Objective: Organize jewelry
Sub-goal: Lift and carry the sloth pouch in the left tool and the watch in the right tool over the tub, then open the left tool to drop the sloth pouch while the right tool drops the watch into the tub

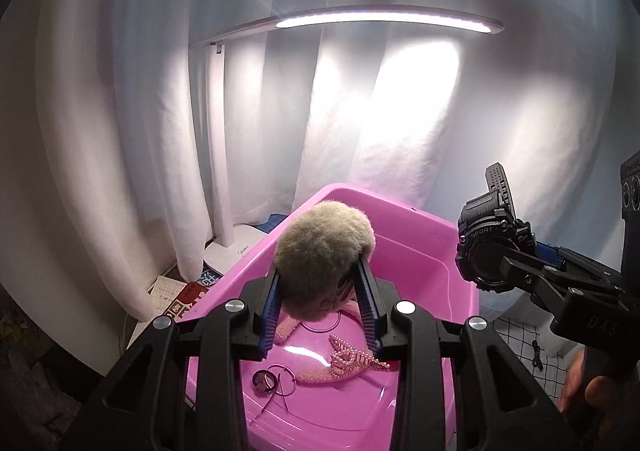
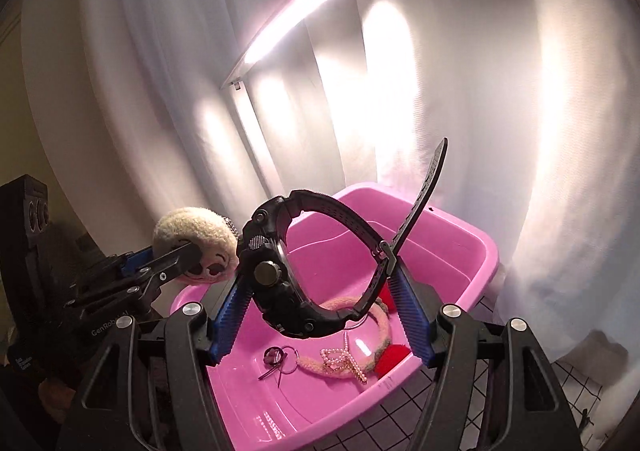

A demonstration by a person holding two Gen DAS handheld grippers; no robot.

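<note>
A pink plastic tub (image 1: 416, 247) stands on a checked cloth (image 2: 460, 427) in front of a white curtain (image 1: 120, 131), under a lit desk lamp (image 1: 384, 21). Lying on the tub's floor are a fuzzy pink headband (image 2: 380, 321) with a red patch, a pearl bow clip (image 2: 340, 359), and a small ring with a dark stone beside a thin wire hoop (image 2: 280, 357). Both grippers hang above the tub, angled downward. The left gripper (image 1: 320, 287) has its jaws clenched on a beige plush pom-pom (image 1: 320, 247), which is lifted clear over the tub's near left part, its stitched face turned down and toward the right gripper. The right gripper (image 2: 320, 287) grasps a black sport watch (image 2: 280, 271) across its loop: one jaw presses the case, the other the strap by the buckle. The watch stands on edge above the tub, its loose strap end pointing up and away toward the curtain.
</note>
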